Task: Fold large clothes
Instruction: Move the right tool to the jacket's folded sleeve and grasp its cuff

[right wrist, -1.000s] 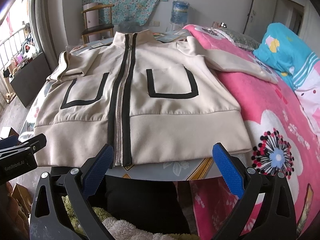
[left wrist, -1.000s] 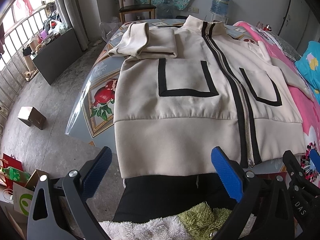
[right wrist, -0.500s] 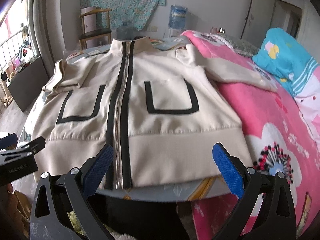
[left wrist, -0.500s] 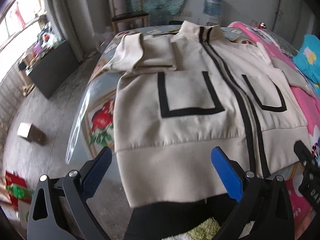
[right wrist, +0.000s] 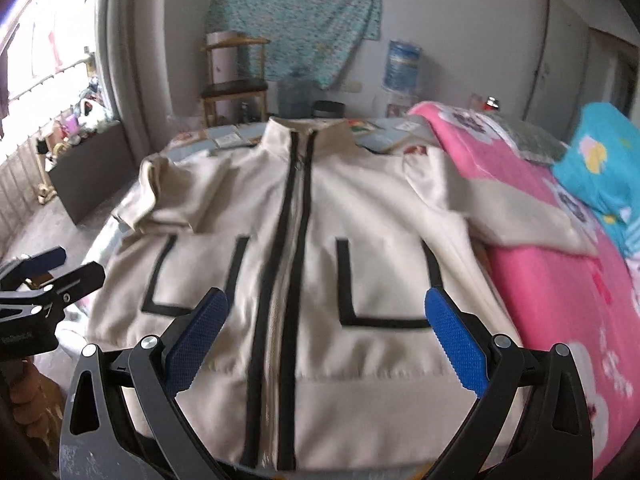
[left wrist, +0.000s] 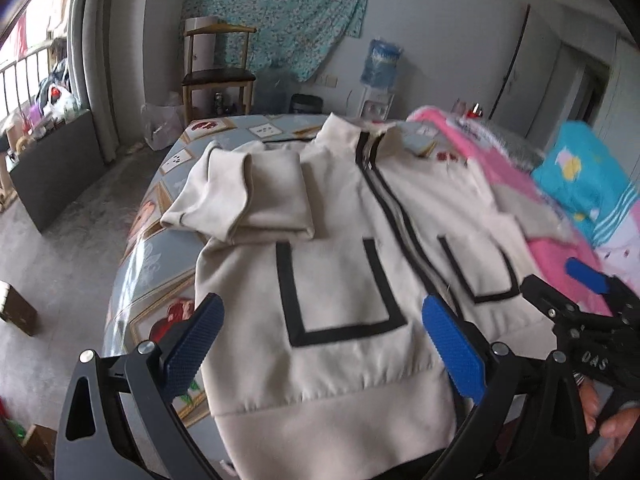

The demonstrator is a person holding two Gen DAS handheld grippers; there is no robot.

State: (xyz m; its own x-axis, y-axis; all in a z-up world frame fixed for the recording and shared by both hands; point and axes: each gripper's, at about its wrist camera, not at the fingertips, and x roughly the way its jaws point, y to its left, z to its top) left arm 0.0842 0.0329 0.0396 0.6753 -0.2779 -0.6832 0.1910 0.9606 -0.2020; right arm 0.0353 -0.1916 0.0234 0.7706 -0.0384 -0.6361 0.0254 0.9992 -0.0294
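Observation:
A cream zip jacket (left wrist: pixel 344 280) with black zipper bands and two black-outlined pockets lies front up on a table, also in the right wrist view (right wrist: pixel 304 248). Its left sleeve (left wrist: pixel 248 196) is folded in over the chest. Its right sleeve (right wrist: pixel 500 208) stretches out onto a pink blanket. My left gripper (left wrist: pixel 324 344) is open and empty above the left pocket. My right gripper (right wrist: pixel 326 336) is open and empty above the lower front, near the zipper. The right gripper also shows at the right of the left wrist view (left wrist: pixel 576 300).
The table (left wrist: pixel 152 264) has a patterned cover under clear plastic. A bed with a pink blanket (right wrist: pixel 560 280) and a blue pillow (right wrist: pixel 604 152) adjoins the right side. A wooden chair (left wrist: pixel 218 76) and a water bottle (right wrist: pixel 402 66) stand at the back wall. Floor lies left.
Both grippers have moved forward and higher over the jacket, from beyond its hem to above the pockets. The jacket has not moved.

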